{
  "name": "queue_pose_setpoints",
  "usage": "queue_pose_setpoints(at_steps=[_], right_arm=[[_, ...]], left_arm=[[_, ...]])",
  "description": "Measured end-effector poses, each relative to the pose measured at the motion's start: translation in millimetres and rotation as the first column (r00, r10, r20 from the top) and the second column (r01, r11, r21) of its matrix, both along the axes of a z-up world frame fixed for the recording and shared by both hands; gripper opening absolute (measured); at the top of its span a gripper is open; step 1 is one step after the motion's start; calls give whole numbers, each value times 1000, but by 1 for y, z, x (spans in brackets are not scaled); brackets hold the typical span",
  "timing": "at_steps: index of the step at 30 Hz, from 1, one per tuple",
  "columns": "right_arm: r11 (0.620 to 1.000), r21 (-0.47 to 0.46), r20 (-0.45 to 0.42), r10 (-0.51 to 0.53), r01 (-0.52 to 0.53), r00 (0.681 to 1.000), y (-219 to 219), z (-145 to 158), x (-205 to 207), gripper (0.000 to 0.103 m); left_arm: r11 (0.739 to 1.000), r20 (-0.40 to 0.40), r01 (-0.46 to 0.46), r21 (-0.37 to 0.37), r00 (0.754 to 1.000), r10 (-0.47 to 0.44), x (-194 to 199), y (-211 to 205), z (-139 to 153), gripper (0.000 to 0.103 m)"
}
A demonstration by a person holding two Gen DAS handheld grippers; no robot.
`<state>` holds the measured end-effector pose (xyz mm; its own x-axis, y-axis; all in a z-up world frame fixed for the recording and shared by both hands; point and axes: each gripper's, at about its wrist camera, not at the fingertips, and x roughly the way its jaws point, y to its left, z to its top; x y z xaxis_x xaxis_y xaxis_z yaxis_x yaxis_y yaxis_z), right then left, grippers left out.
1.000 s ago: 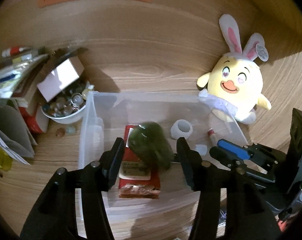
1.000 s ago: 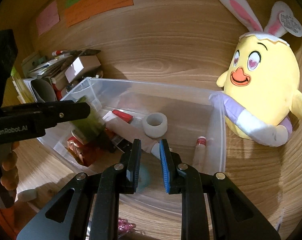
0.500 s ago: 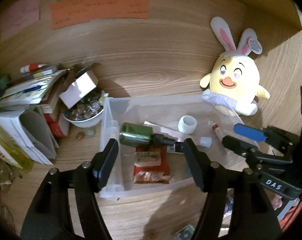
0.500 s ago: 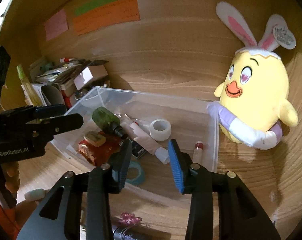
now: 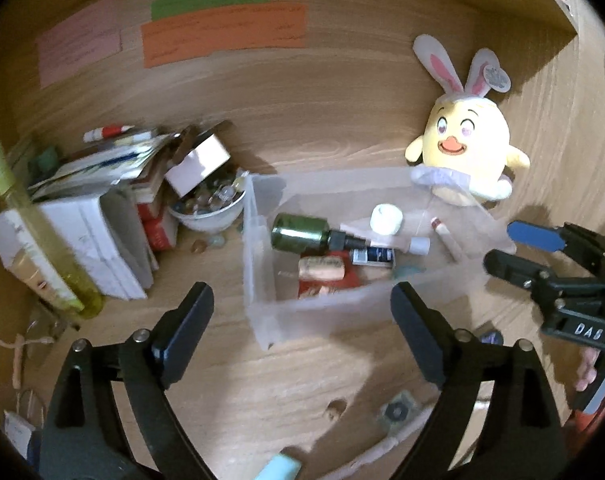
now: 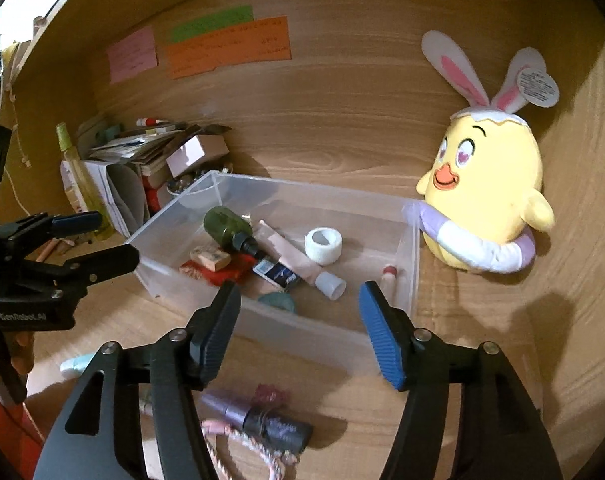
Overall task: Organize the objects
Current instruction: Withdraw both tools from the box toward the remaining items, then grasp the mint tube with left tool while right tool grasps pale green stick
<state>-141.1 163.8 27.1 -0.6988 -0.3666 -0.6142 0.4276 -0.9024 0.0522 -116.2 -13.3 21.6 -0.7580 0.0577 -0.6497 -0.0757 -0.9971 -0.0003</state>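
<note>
A clear plastic bin (image 5: 262, 312) (image 6: 410, 248) sits on the wooden desk. Inside lie a dark green bottle (image 5: 300, 233) (image 6: 226, 226), a white tape roll (image 5: 386, 219) (image 6: 323, 245), a pink tube (image 6: 298, 264), a red packet (image 6: 222, 274) and a small lip balm (image 5: 446, 238). My left gripper (image 5: 302, 312) is open and empty, back from the bin's near wall. My right gripper (image 6: 298, 320) is open and empty above the bin's near edge. Each gripper shows in the other's view, the right (image 5: 518, 248) and the left (image 6: 98, 240).
A yellow bunny-eared plush (image 5: 466, 152) (image 6: 486, 196) leans at the bin's right. A bowl of marbles (image 5: 206, 208), stacked books and papers (image 5: 82, 208) and a yellow-green bottle (image 5: 42, 232) crowd the left. A purple tube (image 6: 258, 420) and pink cord (image 6: 242, 452) lie in front.
The green bottle was released and now lies in the bin. Both grippers pulled back and up from the bin, and the right gripper opened wide.
</note>
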Motion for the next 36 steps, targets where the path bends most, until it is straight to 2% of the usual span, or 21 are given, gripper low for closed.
queue_pose_setpoints(at_steps=[4,13,24,26,32,36], right_arm=[[1000,-10,23,-2,2,1000,6,-6,15,63],[1000,-23,71,-5,7,997,11,-25,56,64],[1000,-20,152,8,-5,988,7,-49,105,64],[1000,-24,167,11,-7,986,6,-52,114,67],[997,63,176,38,-50,984,0,-62,132,71],[985,137,173,77,-101,982,-14,-70,136,79]], left_arm=[[1000,25,-15,-6,1000,15,18,-10,-10,91],[998,106,-51,-22,993,53,60,-29,-42,91],[994,182,-105,16,978,100,101,-55,-74,91],[994,182,-108,22,978,102,106,-57,-78,91],[994,193,-107,37,976,98,115,-60,-86,90],[993,193,-110,35,976,101,115,-62,-89,86]])
